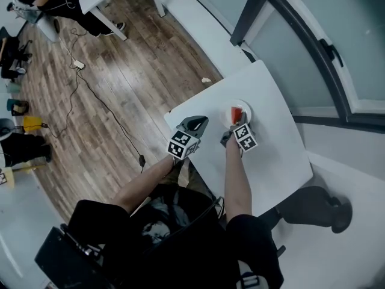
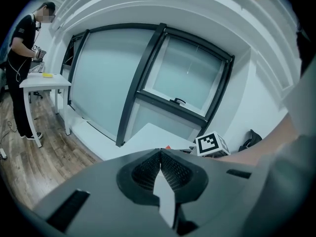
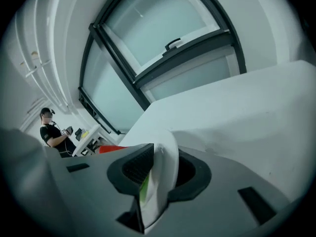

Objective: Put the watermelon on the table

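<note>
Evidently delivered | right gripper point(image 3: 163, 154) fingers slightly apart astride plate point(image 1: 247, 108) rim, watermelon point(image 1: 236, 113) just beyond, table point(image 1: 277, 155) bearing both | left gripper point(image 2: 160, 154) fingers pressed together, idle.

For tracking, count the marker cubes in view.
2: one cube on the left gripper, at the edge of the table; one cube on the right gripper, beside the plate. None seems hidden.

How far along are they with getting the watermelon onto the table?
Mostly done, it seems: the watermelon lies on a plate, and the plate looks set down on the table. In hand: the plate's rim stands between the right gripper's jaws; whether they press on it I cannot tell. The left gripper is shut and empty. Left: letting go and drawing the right gripper away.
</note>
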